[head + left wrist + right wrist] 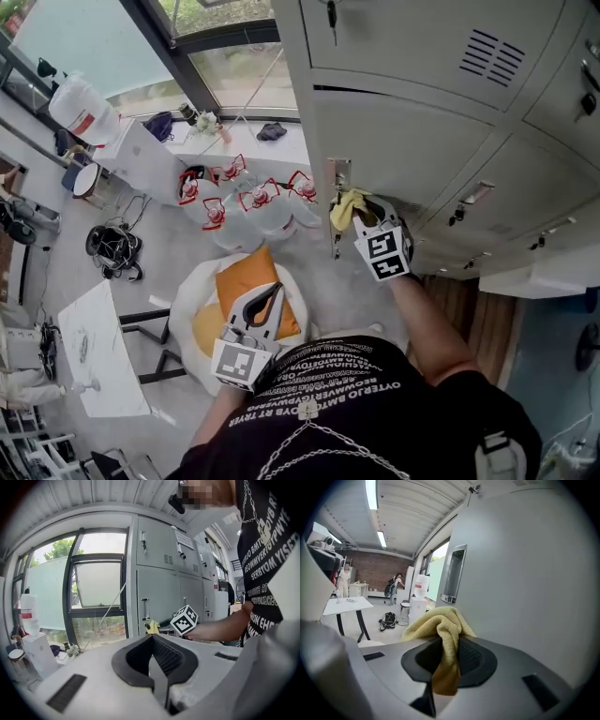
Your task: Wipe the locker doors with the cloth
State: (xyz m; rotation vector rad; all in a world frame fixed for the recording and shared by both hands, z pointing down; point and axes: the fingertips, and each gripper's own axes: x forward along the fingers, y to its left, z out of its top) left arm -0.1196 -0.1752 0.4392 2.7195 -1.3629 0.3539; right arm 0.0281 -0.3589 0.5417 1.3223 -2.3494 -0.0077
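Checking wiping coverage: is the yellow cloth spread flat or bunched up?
Bunched: the yellow cloth hangs crumpled, pinched between the right tongs beside the locker door.

Grey floor, large windows, white table, ceiling strip lights.

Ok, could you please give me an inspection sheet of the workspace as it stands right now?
Surface: grey locker door; no dirt made out.
Job's things: yellow cloth, bunched at the door's left edge beside its handle.
Clutter: water bottles, and a white beanbag with an orange cushion, all on the floor.
Grippers: right tongs shut on the cloth; left tongs shut, empty, held low, away from the lockers.
Cables: black tangle on the floor, possibly cabling; cannot tell.
Surroundings: window, white table.
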